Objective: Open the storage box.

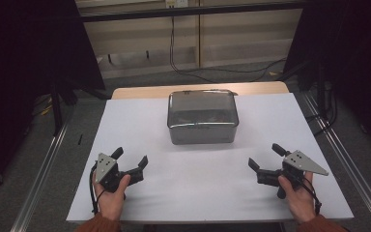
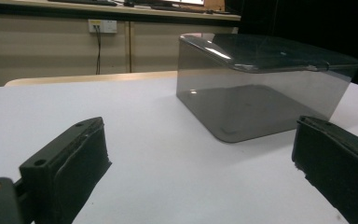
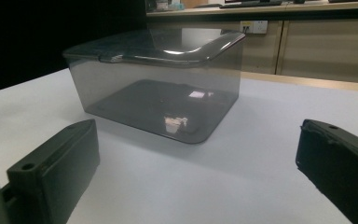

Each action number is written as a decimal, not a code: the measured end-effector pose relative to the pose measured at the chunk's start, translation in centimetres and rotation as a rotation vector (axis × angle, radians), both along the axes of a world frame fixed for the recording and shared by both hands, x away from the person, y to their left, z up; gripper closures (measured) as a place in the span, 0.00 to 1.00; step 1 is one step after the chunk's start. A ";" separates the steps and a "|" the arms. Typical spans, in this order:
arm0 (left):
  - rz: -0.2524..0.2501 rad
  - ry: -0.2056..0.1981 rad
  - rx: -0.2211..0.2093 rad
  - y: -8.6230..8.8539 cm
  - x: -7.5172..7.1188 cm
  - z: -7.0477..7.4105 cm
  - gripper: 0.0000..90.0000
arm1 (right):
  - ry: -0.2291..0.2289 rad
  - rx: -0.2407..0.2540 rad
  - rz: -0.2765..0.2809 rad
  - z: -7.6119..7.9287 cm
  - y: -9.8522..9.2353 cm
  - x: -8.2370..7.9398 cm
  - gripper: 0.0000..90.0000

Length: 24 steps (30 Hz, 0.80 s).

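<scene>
Both hand-held grippers, left [image 1: 131,161] and right [image 1: 265,157], sit low at the near edge of the white-topped bench [image 1: 140,121], jaws spread wide, holding nothing. That smoky grey see-through plastic box with its lid on [image 1: 202,117] is mid-bench toward the far side, well apart from either. Looks like nothing's started yet, so the reach and grab are all left.

The right gripper [image 3: 200,172] has its two black jaws wide apart, with nothing between them. They sit low over the white table [image 3: 261,140]. Ahead of them stands a see-through grey plastic box [image 3: 158,88] with its lid [image 3: 163,46] on. The box rests flat on the table, well apart from the jaws. Behind the table's far edge is a beige wall with a white socket [image 3: 254,26].
</scene>
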State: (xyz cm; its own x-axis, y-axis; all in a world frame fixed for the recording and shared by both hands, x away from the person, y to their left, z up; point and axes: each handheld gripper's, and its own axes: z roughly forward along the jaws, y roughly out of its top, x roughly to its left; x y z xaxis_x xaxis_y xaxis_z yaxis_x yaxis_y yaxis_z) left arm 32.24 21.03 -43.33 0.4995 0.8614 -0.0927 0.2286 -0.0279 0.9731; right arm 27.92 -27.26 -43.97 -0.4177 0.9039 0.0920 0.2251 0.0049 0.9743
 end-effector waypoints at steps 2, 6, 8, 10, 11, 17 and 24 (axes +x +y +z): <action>-0.006 -0.011 0.003 -0.1 -0.1 0.1 0.04 | -0.011 -0.026 0.002 0.0 0.4 0.2 0.00; -0.013 -0.003 0.003 -0.3 -0.2 -0.1 0.04 | -0.001 -0.009 0.015 0.2 1.2 0.6 0.00; -0.020 0.002 0.001 -0.4 -0.1 -0.1 0.04 | -0.010 -0.024 0.031 0.3 1.8 0.9 0.00; -0.017 -0.007 0.005 -0.4 -0.2 -0.1 0.04 | -0.012 -0.038 0.044 0.4 2.4 1.3 0.00; -0.020 -0.006 0.010 -0.3 -0.2 0.0 0.04 | -0.019 -0.046 0.047 0.4 2.8 1.5 0.00; -0.024 0.012 0.013 -0.2 -0.1 -0.1 0.04 | 0.009 -0.049 0.094 0.2 4.2 2.5 0.00; -0.021 0.002 0.014 0.0 -0.2 0.0 0.04 | 0.002 -0.109 0.133 0.0 5.6 2.9 0.00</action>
State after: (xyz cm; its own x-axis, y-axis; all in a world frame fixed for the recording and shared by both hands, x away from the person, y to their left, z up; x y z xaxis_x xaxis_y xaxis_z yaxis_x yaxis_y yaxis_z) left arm 32.04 21.00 -43.35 0.5176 0.8517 -0.0819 0.2299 -0.0463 0.9721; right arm 30.82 -21.64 -43.96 -0.5339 0.8456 -0.0027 0.2171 0.1401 0.9660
